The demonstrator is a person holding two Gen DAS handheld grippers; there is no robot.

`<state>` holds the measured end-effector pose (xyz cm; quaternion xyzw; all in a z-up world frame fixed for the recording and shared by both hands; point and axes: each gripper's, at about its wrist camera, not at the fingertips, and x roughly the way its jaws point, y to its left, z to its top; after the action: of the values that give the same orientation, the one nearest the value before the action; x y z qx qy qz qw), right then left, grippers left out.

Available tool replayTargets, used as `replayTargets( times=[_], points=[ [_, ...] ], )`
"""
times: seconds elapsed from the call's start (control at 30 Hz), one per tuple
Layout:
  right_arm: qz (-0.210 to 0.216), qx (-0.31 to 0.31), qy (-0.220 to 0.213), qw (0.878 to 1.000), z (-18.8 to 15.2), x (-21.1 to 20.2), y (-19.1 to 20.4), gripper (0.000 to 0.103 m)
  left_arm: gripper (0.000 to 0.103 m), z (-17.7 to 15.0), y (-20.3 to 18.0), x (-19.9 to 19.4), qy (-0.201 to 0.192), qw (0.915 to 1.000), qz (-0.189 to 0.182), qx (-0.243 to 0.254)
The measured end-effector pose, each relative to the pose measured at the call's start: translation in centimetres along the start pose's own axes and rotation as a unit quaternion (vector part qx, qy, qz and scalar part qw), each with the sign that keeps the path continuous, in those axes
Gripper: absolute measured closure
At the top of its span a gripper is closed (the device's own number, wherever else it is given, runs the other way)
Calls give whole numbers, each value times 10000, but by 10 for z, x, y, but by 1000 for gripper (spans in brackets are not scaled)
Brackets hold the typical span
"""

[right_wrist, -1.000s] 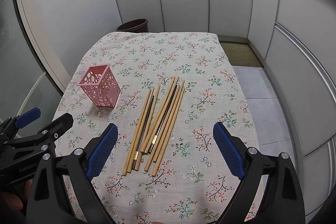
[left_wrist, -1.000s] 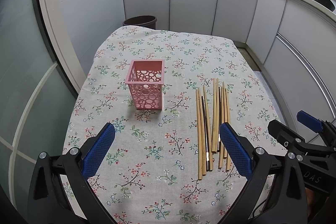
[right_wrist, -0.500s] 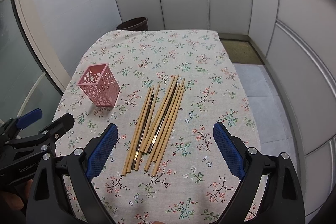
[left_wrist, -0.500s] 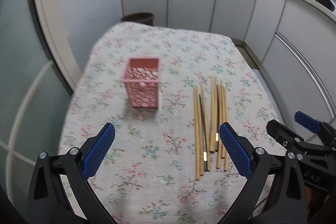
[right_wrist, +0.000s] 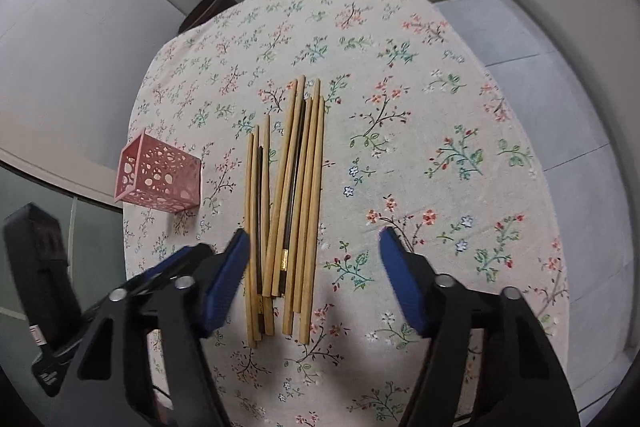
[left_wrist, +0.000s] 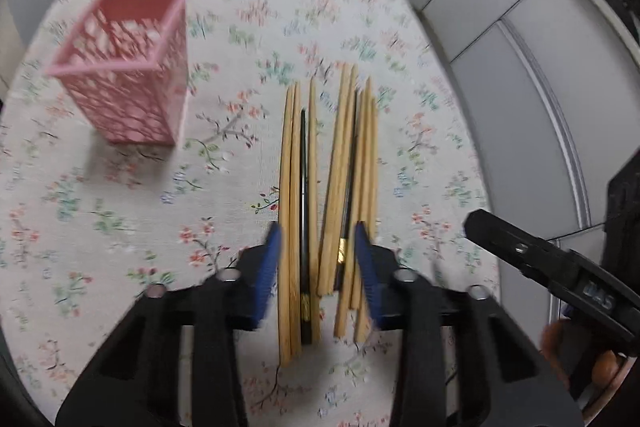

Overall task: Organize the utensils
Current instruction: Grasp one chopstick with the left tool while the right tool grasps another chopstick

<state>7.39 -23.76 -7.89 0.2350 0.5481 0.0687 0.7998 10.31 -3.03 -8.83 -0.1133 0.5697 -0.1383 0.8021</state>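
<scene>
Several wooden and dark chopsticks (left_wrist: 328, 195) lie side by side on the flowered tablecloth (left_wrist: 120, 227); they also show in the right wrist view (right_wrist: 288, 207). A pink perforated holder (left_wrist: 128, 75) stands upright to their left, also seen in the right wrist view (right_wrist: 158, 177). My left gripper (left_wrist: 318, 239) is low over the near ends of the chopsticks, its blue fingers on either side of the bundle, partly closed but not clamped. My right gripper (right_wrist: 314, 255) is open above the chopsticks' near ends.
White cabinet fronts (left_wrist: 500, 7) curve around the far and right sides. A dark bin (right_wrist: 208, 7) stands beyond the table's far edge. The table's right edge (right_wrist: 532, 147) drops to a tiled floor (right_wrist: 560, 67).
My left gripper has dropped down and moved right onto the chopstick bundle, its fingers narrowing around it. My right gripper has moved lower and closer to the chopsticks, still open.
</scene>
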Motion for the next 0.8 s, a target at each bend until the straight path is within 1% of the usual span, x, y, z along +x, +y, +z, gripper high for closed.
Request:
replayTargets(
  times=[0.03,0.07,0.13,0.2,0.27,0.33,0.4,0.5,0.6,0.7,0.73,0.8],
  points=[
    [19,28,50,10000,3,4,-2,52,83,3,3,10,104,9999,45,-39],
    [2,52,77,10000,6,7,-4,54,87,6,6,19,169,9998,103,-85],
    [-66,59,92,9999,12,12,-5,60,87,12,11,28,180,9995,229,-156],
    [-123,-26,104,9999,19,16,-4,62,88,17,13,34,152,9994,254,-169],
    [-126,-121,93,9998,25,19,-2,62,89,23,13,40,139,9991,383,-127],
    [-127,-160,87,9998,29,21,-2,63,91,26,16,52,282,9982,510,-119],
    [-123,-172,87,9997,31,23,-2,63,94,28,19,58,288,9977,594,-123],
    [-109,-214,99,9997,35,26,-1,63,96,31,14,61,245,9969,742,124],
    [-147,-343,135,9992,37,32,4,64,97,35,12,64,255,9963,780,272],
    [-98,-414,296,9987,37,44,5,72,97,33,12,61,222,9963,778,304],
    [-51,-406,364,9985,37,48,3,76,97,32,12,55,151,9966,747,312],
    [43,-320,465,9984,38,54,-2,79,97,32,11,42,-7,9980,555,301]
  ],
)
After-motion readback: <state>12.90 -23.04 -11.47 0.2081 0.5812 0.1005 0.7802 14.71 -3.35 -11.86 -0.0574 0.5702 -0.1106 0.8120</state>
